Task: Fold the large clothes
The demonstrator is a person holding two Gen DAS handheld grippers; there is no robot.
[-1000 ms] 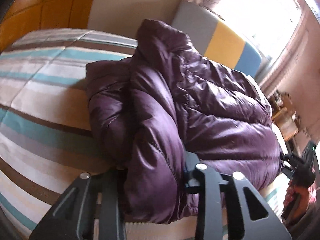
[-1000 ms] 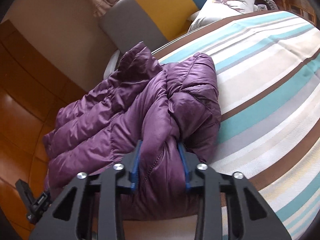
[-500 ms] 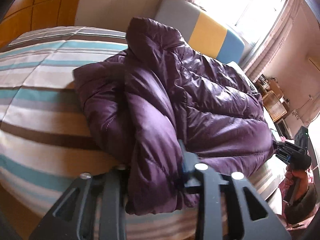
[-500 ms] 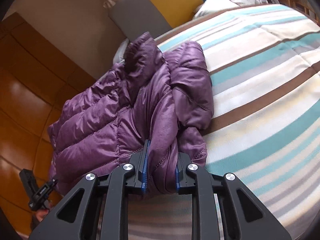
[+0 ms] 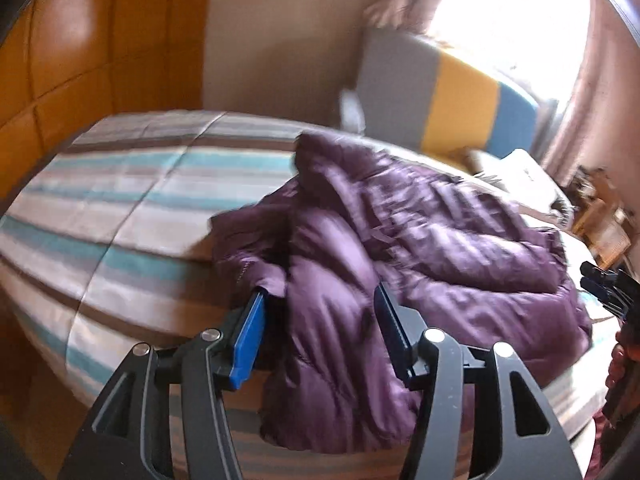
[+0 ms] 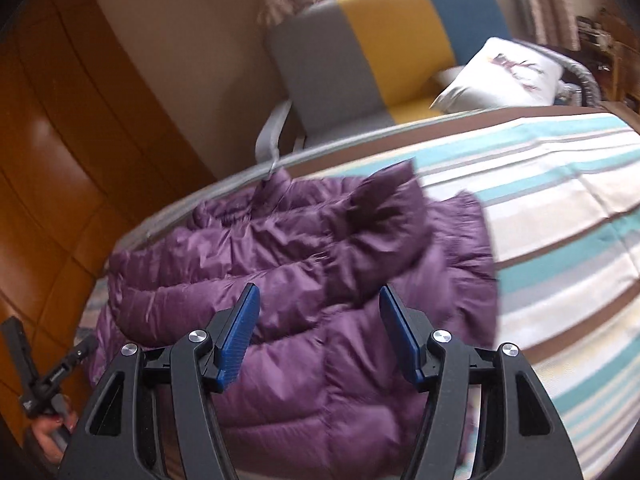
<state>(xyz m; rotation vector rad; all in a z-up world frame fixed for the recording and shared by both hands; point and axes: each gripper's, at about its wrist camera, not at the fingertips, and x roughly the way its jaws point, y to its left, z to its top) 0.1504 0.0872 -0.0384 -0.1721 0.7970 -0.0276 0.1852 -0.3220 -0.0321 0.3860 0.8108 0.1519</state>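
Observation:
A purple puffer jacket [image 5: 440, 240] lies bunched and folded on the striped bed [image 5: 120, 208]. In the left wrist view my left gripper [image 5: 320, 320] has its jaws opening; a thick fold of the jacket hangs between the blue pads [image 5: 248, 336], with a gap at the left pad. In the right wrist view my right gripper [image 6: 320, 320] hovers over the jacket [image 6: 300, 272], jaws opening, and the pads [image 6: 238, 336] stand clear of the fabric. Each gripper also shows at the edge of the other's view, in a hand: the right gripper [image 5: 608, 288] and the left gripper [image 6: 40, 376].
The bed's striped cover [image 6: 560, 240] stretches bare to the right of the jacket. A grey, yellow and blue chair [image 6: 380, 52] and a white pillow [image 6: 500, 76] stand beyond the bed. Orange wooden panels [image 6: 60, 160] line the left side. A cluttered shelf [image 5: 604, 216] sits by the window.
Both grippers were shut on folds of the jacket; now both have let go and their jaws stand wide. Both have pulled back and up, so the jacket looks smaller and lower.

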